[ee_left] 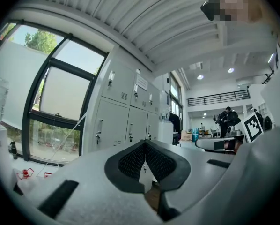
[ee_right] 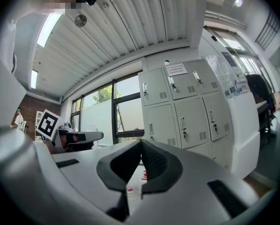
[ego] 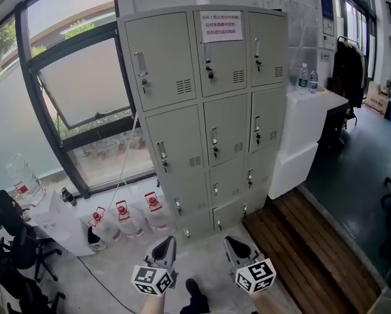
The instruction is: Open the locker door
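A grey locker cabinet (ego: 208, 116) with several small doors stands ahead against the wall, all doors closed, each with a handle and keyed lock. A paper notice (ego: 221, 26) hangs on the top middle door. My left gripper (ego: 166, 246) and right gripper (ego: 233, 244) are held low in the head view, well short of the cabinet, pointing towards it. Both are shut with nothing between the jaws. The lockers (ee_left: 126, 107) appear in the left gripper view beyond the closed left gripper (ee_left: 144, 146). In the right gripper view the lockers (ee_right: 182, 107) rise past the closed right gripper (ee_right: 141, 146).
Large water bottles (ego: 127, 218) stand on the floor left of the cabinet under the window (ego: 84, 97). A white counter (ego: 310, 133) with small bottles (ego: 307, 78) adjoins the cabinet's right side. A wooden step (ego: 300, 247) lies right of the grippers. Office chairs (ego: 12, 254) sit far left.
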### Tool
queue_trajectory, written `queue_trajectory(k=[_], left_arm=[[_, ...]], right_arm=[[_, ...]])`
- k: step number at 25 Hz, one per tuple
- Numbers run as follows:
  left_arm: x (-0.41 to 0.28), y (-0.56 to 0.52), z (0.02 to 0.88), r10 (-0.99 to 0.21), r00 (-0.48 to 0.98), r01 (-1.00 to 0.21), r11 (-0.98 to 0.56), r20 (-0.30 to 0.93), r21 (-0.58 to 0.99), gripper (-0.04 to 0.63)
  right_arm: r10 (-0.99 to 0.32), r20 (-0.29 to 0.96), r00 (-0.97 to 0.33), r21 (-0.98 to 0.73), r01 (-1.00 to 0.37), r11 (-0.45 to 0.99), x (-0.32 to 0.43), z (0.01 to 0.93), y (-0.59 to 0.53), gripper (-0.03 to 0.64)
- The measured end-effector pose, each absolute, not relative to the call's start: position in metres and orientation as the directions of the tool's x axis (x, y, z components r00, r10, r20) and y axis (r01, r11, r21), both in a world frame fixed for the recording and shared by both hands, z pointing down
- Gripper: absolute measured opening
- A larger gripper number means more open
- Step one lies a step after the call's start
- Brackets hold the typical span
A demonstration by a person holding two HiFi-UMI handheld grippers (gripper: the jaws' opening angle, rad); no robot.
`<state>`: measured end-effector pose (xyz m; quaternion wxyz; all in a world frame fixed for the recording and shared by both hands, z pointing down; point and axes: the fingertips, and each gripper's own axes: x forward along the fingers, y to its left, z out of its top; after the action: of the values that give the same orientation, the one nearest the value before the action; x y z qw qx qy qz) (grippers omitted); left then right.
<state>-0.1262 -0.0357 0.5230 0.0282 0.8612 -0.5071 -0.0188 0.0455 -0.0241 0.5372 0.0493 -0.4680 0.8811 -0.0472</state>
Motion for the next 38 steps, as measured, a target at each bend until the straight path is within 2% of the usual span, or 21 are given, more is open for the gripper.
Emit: queue_trajectory(k=[5,9,15,27,38], left_arm=[[-0.126,-0.139,0.520,-0.814,0.581,-0.813,-0.581,-0.024,0.042,0.005],[-0.138,-0.222,0.513,-0.772,0.636,-0.772,-0.636,-0.006,0.009,0.005],[-0.168,-0.319,0.499,-0.752,0.659,-0.752,-0.659,-0.001,-0.028,0.005],[-0.194,-0.367,0.495,-0.768,0.641,-0.768,-0.641,-0.006,-0.009,0.005],[-0.139,-0.394,0.479,-0.771,0.636,-0.772,-0.636,-0.027,-0.007,0.005]], right_arm=[[-0.877,-0.015,-0.481,-0.089,-0.873,0.480,0.045,0.544,-0.112,0.012],[-0.915,-0.051,-0.401,-0.108,-0.908,0.404,0.037,0.526,-0.185,0.011],[-0.937,-0.031,-0.348,-0.079,-0.934,0.349,0.014,0.520,-0.265,0.012],[-0.924,-0.025,-0.382,-0.066,-0.921,0.383,-0.014,0.512,-0.337,0.012],[-0.895,-0.049,-0.444,-0.044,-0.894,0.446,0.024,0.481,-0.380,0.012]])
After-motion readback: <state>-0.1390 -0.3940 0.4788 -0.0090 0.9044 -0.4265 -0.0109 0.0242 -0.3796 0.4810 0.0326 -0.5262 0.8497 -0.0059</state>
